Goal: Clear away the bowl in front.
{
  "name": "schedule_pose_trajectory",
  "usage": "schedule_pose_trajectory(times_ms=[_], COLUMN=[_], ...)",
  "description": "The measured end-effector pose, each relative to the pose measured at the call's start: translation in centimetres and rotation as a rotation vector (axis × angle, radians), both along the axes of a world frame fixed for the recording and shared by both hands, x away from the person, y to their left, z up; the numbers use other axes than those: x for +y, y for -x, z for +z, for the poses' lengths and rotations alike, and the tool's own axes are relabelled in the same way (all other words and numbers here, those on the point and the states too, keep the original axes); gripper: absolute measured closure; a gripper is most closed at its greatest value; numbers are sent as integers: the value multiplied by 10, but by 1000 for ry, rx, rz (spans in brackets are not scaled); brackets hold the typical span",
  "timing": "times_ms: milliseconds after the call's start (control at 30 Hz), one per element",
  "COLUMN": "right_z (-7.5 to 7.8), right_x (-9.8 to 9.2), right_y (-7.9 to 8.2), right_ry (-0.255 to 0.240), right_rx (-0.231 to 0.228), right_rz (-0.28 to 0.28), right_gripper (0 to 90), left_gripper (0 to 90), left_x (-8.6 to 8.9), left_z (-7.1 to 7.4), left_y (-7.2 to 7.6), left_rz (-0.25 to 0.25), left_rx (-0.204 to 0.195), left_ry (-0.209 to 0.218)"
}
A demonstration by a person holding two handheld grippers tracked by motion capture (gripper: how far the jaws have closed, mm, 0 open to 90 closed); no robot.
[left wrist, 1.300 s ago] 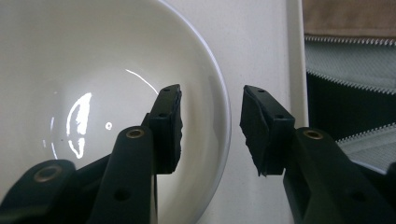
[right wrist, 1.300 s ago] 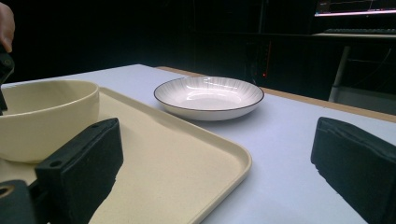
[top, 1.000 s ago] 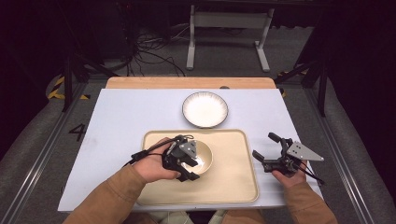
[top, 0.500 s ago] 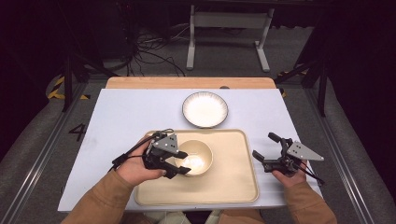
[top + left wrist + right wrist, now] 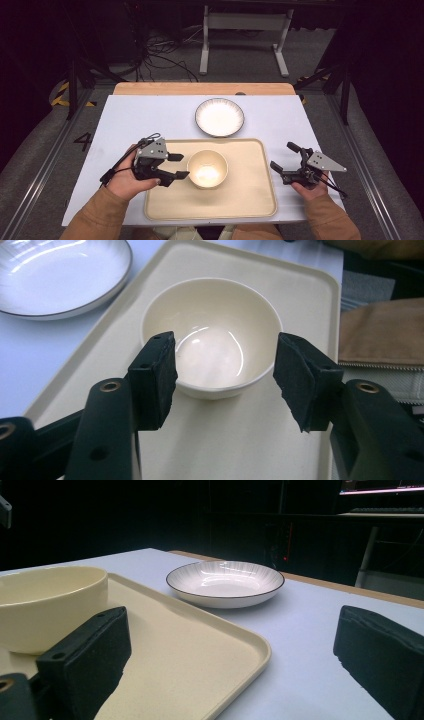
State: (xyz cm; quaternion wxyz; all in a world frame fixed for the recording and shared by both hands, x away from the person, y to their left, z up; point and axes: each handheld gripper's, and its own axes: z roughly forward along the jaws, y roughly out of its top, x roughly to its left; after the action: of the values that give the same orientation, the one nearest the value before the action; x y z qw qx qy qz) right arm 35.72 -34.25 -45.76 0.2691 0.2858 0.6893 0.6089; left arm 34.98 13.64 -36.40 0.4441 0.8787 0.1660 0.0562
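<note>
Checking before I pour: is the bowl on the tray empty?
Empty. The left gripper view looks into the cream bowl and shows a bare, glossy bottom.

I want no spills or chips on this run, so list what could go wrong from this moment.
1. The left gripper is open just short of the cream bowl; a push forward could shove the bowl across the smooth tray instead of gripping it.
2. The bowl looks wider than the gap between the jaws, so a grip on its rounded wall might slip.
3. The white plate lies close behind the tray; a bowl carried low could knock it.
</note>
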Motion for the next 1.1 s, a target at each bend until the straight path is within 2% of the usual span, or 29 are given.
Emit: schedule_pose_trajectory(times_ms=[133, 533, 667, 833, 1033, 1100], right_z=[0, 0, 0, 0, 0, 0], right_x=[0, 0, 0, 0, 0, 0], right_y=[0, 0, 0, 0, 0, 0], right_ry=[1, 3, 3, 3, 2, 2], right_rx=[-4, -3, -5, -5, -5, -6], right_rz=[0, 1, 1, 1, 2, 2], right_gripper=[27, 27, 27, 27, 27, 27], left_gripper=[399, 302, 281, 269, 258, 260], left_x=[12, 52, 64, 77, 90, 95], left_z=[-4, -21, -28, -34, -44, -50], left_y=[0, -2, -3, -1, 1, 4], left_rz=[51, 208, 244, 271, 297, 317], left_rx=[-10, -45, -58, -82, -87, -86], left_ry=[42, 125, 148, 201, 249, 281])
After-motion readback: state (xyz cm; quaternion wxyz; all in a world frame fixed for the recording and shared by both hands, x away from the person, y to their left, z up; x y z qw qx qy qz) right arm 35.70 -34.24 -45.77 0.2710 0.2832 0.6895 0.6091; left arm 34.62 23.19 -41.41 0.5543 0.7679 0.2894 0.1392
